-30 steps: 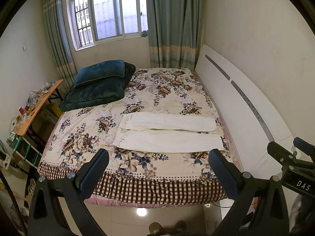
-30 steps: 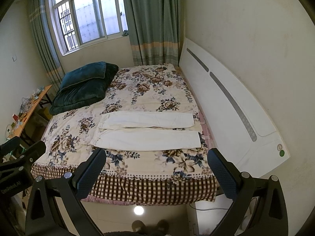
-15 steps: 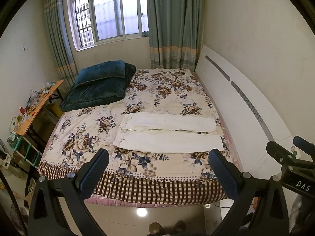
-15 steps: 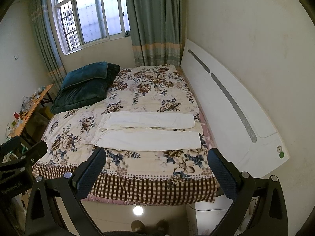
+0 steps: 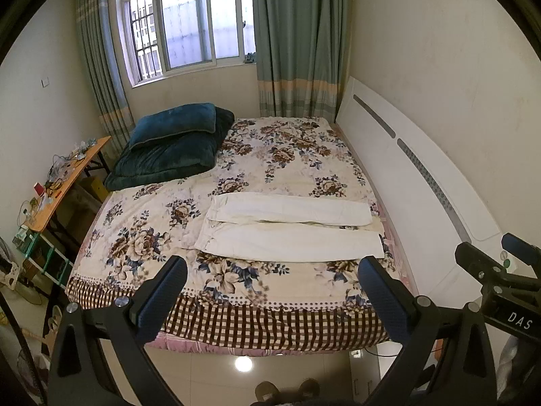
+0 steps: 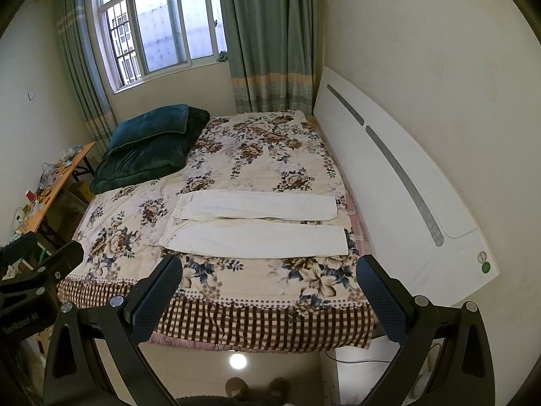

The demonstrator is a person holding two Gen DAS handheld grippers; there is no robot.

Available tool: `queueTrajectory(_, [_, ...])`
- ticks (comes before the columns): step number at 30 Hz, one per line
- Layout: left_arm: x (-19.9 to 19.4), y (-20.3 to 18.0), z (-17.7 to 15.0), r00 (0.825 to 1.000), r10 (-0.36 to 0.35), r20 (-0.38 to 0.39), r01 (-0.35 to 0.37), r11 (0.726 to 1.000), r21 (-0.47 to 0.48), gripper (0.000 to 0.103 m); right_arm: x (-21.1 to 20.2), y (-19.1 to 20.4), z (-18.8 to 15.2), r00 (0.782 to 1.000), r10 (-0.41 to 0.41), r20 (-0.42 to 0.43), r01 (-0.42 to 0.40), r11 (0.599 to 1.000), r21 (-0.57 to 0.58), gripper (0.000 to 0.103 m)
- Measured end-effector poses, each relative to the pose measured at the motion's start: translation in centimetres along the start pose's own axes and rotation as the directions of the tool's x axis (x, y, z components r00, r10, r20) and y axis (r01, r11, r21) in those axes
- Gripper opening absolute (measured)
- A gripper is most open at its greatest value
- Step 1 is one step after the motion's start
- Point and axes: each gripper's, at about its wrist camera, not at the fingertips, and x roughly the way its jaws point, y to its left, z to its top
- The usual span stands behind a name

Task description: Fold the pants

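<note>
While poised above the bed's (image 5: 236, 318) near edge with both sets of jaws wide and empty, well short of the white pants (image 5: 290, 226) spread flat, 2 legs apart: approach step, next reach down to grip.

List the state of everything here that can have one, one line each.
Left tongs: open, empty, held off the bed.
Right tongs: open, empty, held off the bed.
White pants: unfolded, spread flat on the bed, legs side by side.
Curtains: drawn apart to either side of the window.
Blue quilt: folded, a pillow on top.
</note>
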Motion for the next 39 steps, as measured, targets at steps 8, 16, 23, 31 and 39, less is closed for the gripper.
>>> queueTrajectory(8, [0.1,0.1,-0.5,0.999,0.035,0.021,-0.034,0.999,-0.026,0.103,0.4,0.6,-0.3,0.999,0.033,-0.004,-0.033,0.999,-0.004,0.103])
queueTrajectory(16, [5.2,0.9,-1.9,0.972,0.23,0.04,-0.226,0.97,-0.085,0.103,6.5,-2.6,-1.2,0.998,0.053,-0.019,-0.053,0.999,0.013,0.103])
queueTrajectory(23, [14.5,2.3,-1.0,0.967,0.23,-0.106,-0.238,0.969,-0.07,0.103,16.7,-3.2,-0.5,0.991,0.058,-0.124,-0.052,0.997,0.049,0.103])
queueTrajectory(31, [30.2,3.6,3.5,0.952,0.202,-0.232,-0.201,0.979,0.026,0.103,32.9,-1.8,1.5,0.968,0.01,-0.251,0.009,0.997,0.075,0.103])
queueTrajectory(39, [46.4,5.3,8.6,0.942,0.149,-0.301,-0.116,0.985,0.126,0.103,51.6,1.4,5.7,0.941,-0.043,-0.336,0.073,0.994,0.076,0.103])
